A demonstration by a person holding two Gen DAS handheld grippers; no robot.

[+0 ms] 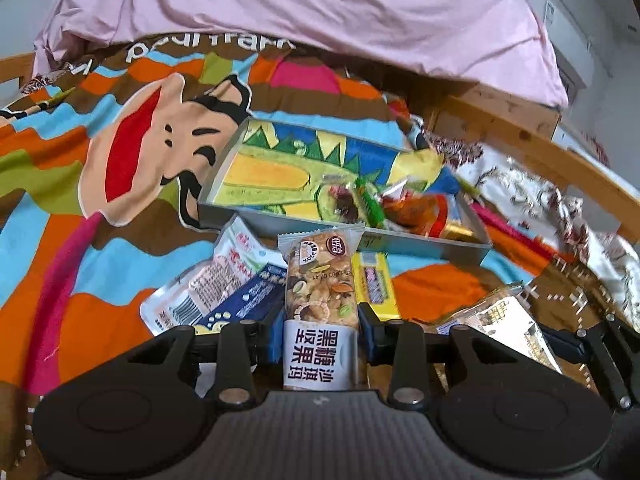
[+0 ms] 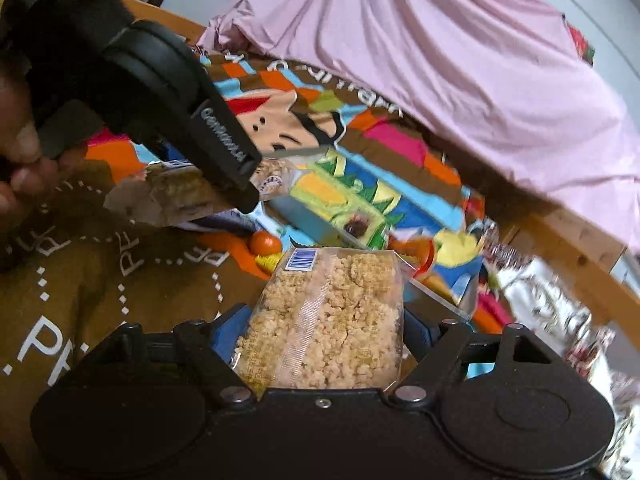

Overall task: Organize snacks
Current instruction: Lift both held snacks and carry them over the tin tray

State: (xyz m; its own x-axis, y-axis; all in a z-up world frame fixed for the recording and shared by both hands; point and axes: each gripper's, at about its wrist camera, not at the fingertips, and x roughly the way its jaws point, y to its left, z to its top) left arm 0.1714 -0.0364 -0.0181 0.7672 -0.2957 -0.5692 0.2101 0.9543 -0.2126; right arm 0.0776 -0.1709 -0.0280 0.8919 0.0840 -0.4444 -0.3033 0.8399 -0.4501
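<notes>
In the left wrist view my left gripper (image 1: 322, 330) is shut on a nut bar (image 1: 322, 288), a clear wrapper with a white label, and its blue pads (image 1: 276, 332) press both sides. A grey tray (image 1: 224, 212) with a crocodile picture lies just beyond it, with several snacks at its right end. My right gripper (image 2: 324, 332) is shut on a clear packet of puffed rice crisp (image 2: 328, 320), seam side up. That view shows the tray (image 2: 296, 208) ahead, and the left gripper (image 2: 240, 184) up left with the bar (image 2: 176, 192).
Loose on the colourful cartoon bedspread (image 1: 100, 240) lie a white packet (image 1: 224, 276), a blue packet (image 1: 248, 304) and a yellow packet (image 1: 376, 284). A small orange ball (image 2: 264, 242) lies near the tray. A pink sheet (image 1: 320, 8) and a wooden bed frame (image 1: 520, 136) stand behind. A person's hand (image 2: 20, 160) holds the left gripper.
</notes>
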